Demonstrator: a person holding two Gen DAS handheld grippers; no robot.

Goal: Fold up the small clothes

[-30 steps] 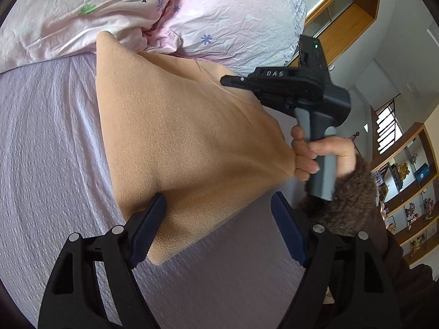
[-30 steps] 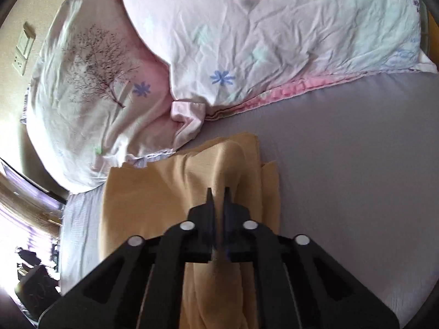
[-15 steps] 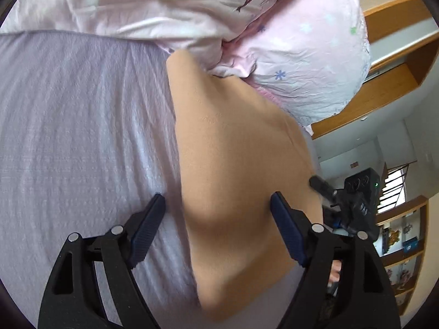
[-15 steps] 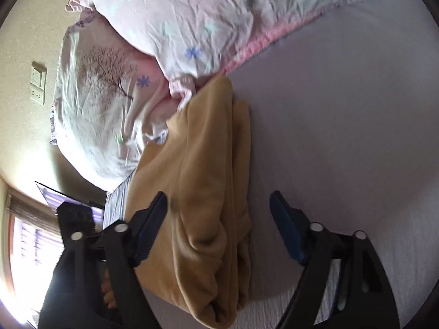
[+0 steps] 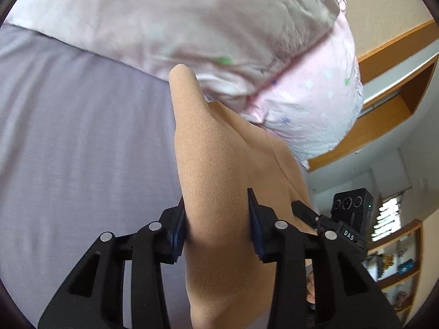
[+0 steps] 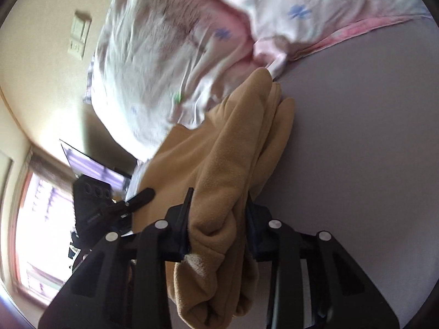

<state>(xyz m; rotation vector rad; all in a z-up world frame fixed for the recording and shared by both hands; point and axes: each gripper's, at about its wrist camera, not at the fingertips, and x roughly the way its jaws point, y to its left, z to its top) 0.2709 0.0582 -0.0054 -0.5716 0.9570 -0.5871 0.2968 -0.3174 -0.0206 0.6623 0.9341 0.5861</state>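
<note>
A folded tan fleece garment (image 5: 216, 164) lies on the lilac bed sheet (image 5: 82, 150), its far end against the pillows. My left gripper (image 5: 216, 205) is closed on one thick folded edge of it. My right gripper (image 6: 218, 200) is closed on the opposite bunched edge of the garment (image 6: 233, 148), with layers hanging below the fingers. The right gripper shows in the left wrist view (image 5: 304, 211), and the left gripper shows in the right wrist view (image 6: 142, 196), both beside the cloth.
Two pink floral pillows (image 5: 219, 27) lie at the head of the bed, touching the garment. A wooden shelf unit (image 5: 395, 260) stands at the right of the left view. A wall switch (image 6: 79, 38) and a window (image 6: 35, 219) are in the right view.
Both grippers have closed from wide open onto the garment's opposite edges. The right one let go of the cloth a second ago, opened, and has gripped it again.
</note>
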